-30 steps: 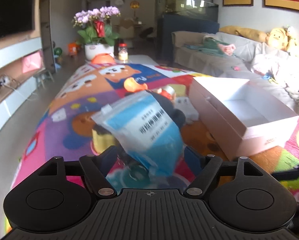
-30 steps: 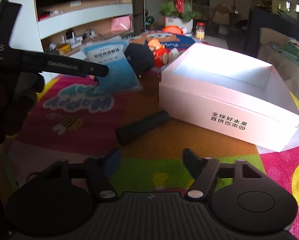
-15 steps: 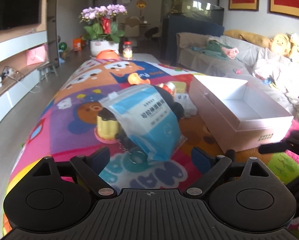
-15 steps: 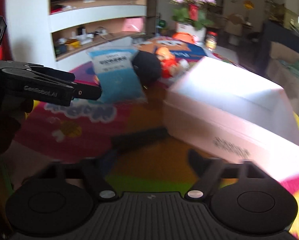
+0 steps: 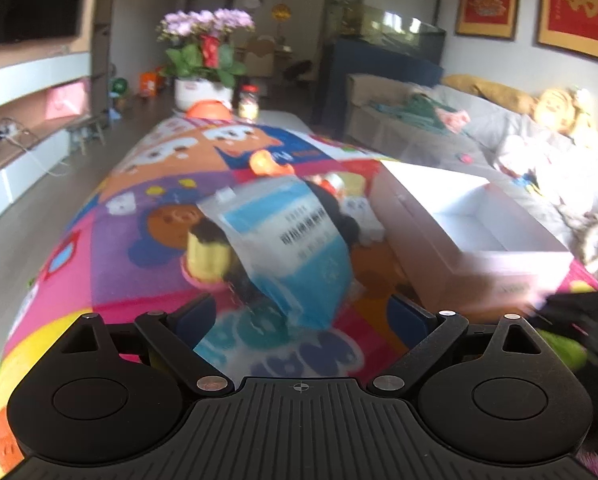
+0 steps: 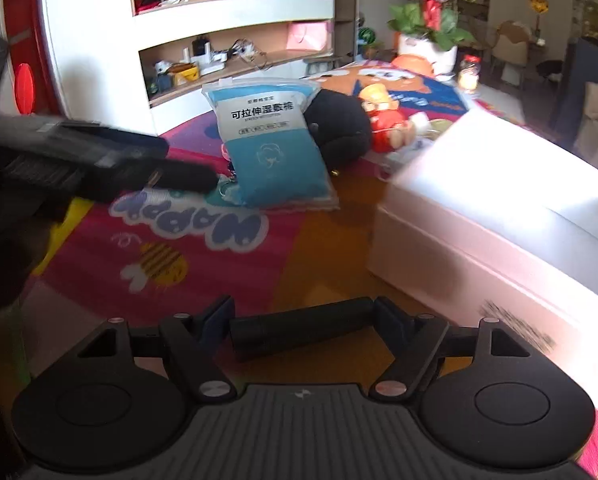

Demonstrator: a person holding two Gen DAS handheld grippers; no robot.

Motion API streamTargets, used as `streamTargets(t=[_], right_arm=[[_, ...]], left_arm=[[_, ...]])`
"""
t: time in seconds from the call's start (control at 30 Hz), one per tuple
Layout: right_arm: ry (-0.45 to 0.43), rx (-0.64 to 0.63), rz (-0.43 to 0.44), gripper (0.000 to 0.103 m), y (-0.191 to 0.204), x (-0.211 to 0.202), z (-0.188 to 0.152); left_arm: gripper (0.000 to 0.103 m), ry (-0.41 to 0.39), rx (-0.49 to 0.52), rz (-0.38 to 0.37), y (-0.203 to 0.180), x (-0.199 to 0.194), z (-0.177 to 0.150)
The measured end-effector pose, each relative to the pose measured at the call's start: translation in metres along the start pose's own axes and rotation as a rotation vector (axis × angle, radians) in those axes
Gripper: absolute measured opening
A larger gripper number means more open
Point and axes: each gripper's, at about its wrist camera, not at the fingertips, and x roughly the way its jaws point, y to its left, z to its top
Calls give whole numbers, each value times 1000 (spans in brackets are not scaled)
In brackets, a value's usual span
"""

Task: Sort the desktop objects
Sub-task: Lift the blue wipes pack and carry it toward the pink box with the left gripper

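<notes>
Your box (image 5: 495,216) looks empty; sorting has barely begun. Right gripper (image 6: 303,322) jaws are closing around the black tube (image 6: 299,326); left gripper (image 5: 299,320) jaws are opening, empty, with the blue packet (image 5: 287,240) at twelve o'clock.

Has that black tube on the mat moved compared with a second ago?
Cannot tell: the black tube sits nearer the right gripper now, but it lies alike beside the white box; the camera likely approached.
</notes>
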Motion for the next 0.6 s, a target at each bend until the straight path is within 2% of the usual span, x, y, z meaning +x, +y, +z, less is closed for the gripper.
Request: streamTargets(t=[0.2, 0.23, 0.3, 0.33, 0.4, 0.47, 0.53, 0.6], right_arm=[[-35, 137, -141, 77, -21, -34, -41], [-45, 168, -150, 77, -24, -38, -48], [-86, 223, -156, 83, -29, -45, -56], [-107, 245, -167, 85, -30, -47, -57], [-128, 273, -174, 87, -33, -48, -58], [-133, 300, -171, 87, -36, -48, -58], [-142, 324, -162, 88, -41, -50, -60], [-157, 346, -162, 91, -43, -53, -62]], left_arm=[[94, -25, -38, 84, 2, 35, 25], [91, -30, -33, 91, 0, 40, 29], [74, -42, -1, 113, -5, 46, 33], [73, -50, 21, 120, -8, 46, 34], [57, -63, 72, 103, -17, 38, 33], [52, -77, 150, 60, -29, 24, 28], [50, -90, 254, 6, -43, 6, 18], [54, -84, 342, -62, -54, -12, 5]])
